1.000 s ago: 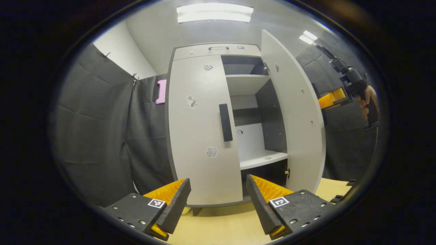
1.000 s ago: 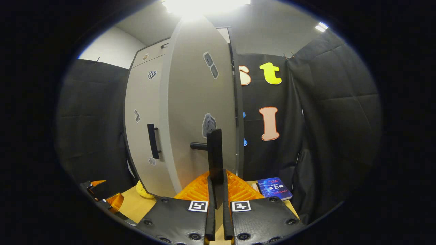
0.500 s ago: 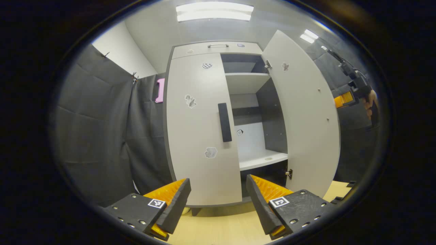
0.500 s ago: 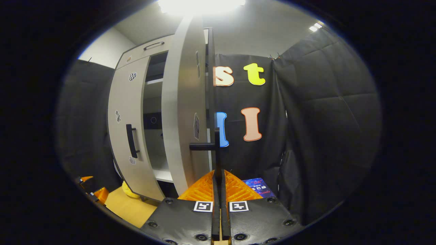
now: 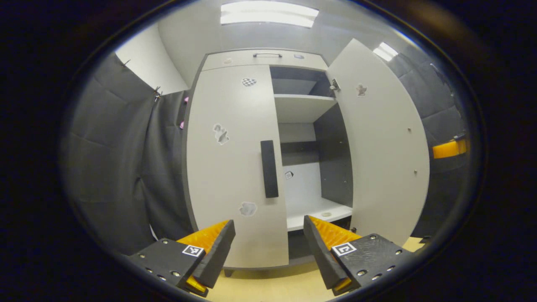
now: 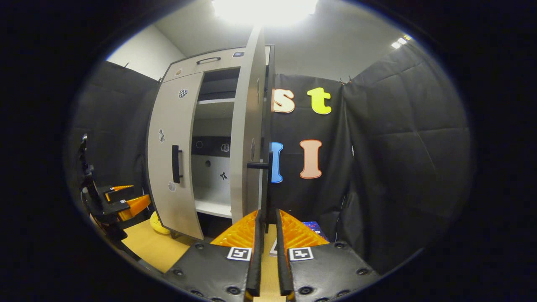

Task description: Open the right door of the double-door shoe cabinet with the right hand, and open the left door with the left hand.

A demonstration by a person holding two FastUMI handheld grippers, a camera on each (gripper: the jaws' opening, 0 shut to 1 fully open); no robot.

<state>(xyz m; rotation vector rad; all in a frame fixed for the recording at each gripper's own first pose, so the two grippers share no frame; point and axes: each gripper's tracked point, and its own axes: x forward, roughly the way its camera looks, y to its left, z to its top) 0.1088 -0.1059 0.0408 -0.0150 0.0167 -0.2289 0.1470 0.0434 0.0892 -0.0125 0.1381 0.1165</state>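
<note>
Grey laminate shoe cabinet (image 5: pixel 260 58) stood at the far side of the surface (image 5: pixel 272 285), feet on pale wood.

State logged:
- Right door (image 5: pixel 384 147) stood swung wide, its inner face toward the left gripper view; shelves (image 5: pixel 300 107) lay exposed and looked bare.
- Left door (image 5: pixel 226 167) was shut, with its dark vertical handle (image 5: pixel 269 168) beside the free edge.
- Left claw (image 5: pixel 268 226) was spread wide, holding nothing, near side of the left door and below the handle.
- Right claw (image 6: pixel 268 216) was narrowly parted. The right door's handle (image 6: pixel 267 184), seen edge-on, lined up with the gap. I could not tell whether either finger touched it.

Judgement: right half done, left half not begun.

Risks noted:
1. The left handle sits close to the door's edge. If I come in off-line, one finger could slip into the opened bay or jam against the edge instead of straddling the bar.
2. Closing low on the bar would give a poor hold, so a pull could slide off.
3. The right door may drift back once it is free, and it would then cross the left claw's path.
4. A straight pull, not following the hinge arc, could drag the cabinet across the wood.

Room: black cloth wall (image 6: pixel 398 147) hung close behind and right of the open door. Bright ceiling panel (image 5: pixel 268 13) overhead. A small yellow item (image 6: pixel 158 224) lay by the cabinet's foot, and a blue book (image 6: pixel 312 228) lay on the right, near the cloth.
</note>
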